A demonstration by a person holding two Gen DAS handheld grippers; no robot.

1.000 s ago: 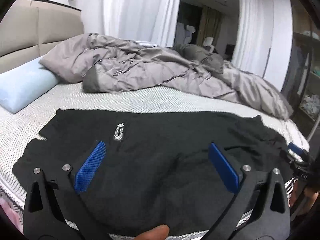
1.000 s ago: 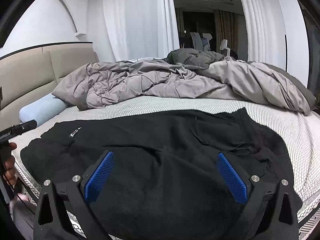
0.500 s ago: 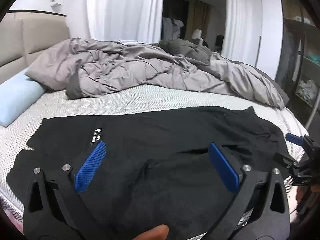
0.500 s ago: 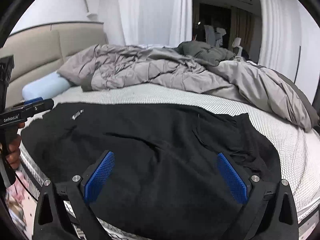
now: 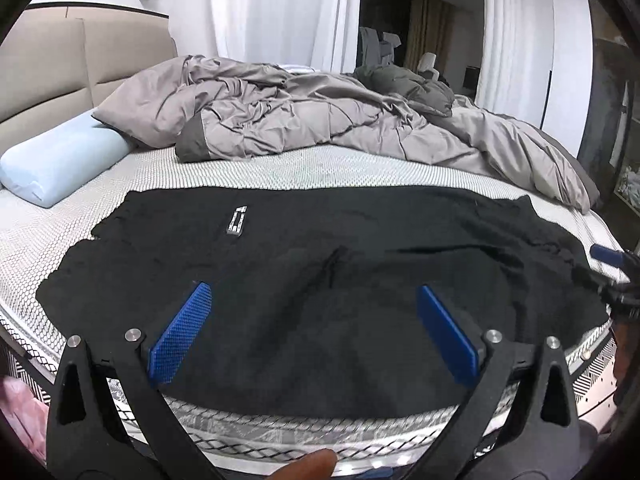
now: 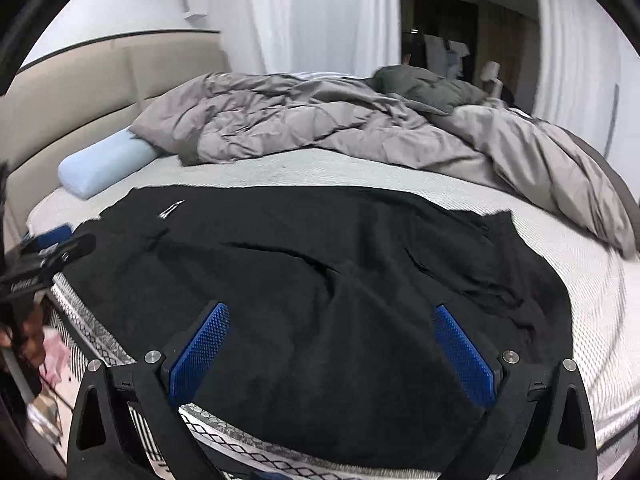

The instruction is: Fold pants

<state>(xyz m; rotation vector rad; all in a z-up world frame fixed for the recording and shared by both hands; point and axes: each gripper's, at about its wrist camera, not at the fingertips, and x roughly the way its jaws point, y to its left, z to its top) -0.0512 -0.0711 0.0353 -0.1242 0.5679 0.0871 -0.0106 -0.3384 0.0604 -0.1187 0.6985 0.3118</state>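
Black pants [image 5: 320, 264] lie spread flat across the near side of the bed, with a small white logo [image 5: 237, 220] toward the left; they also show in the right wrist view [image 6: 340, 280]. My left gripper [image 5: 312, 320] is open and empty, held above the near edge of the pants. My right gripper [image 6: 332, 340] is open and empty, also above the near edge. The right gripper shows at the right edge of the left wrist view [image 5: 612, 276]; the left gripper shows at the left edge of the right wrist view [image 6: 44, 256].
A crumpled grey duvet [image 5: 320, 120] covers the far half of the bed. A light blue pillow [image 5: 60, 164] lies at the left by the beige headboard [image 5: 60, 68]. The white patterned mattress [image 5: 280, 168] shows around the pants. White curtains hang behind.
Both grippers have pulled back and risen slightly, so the bed's near edge now shows below the pants. Both stay open. The pants lie unchanged.
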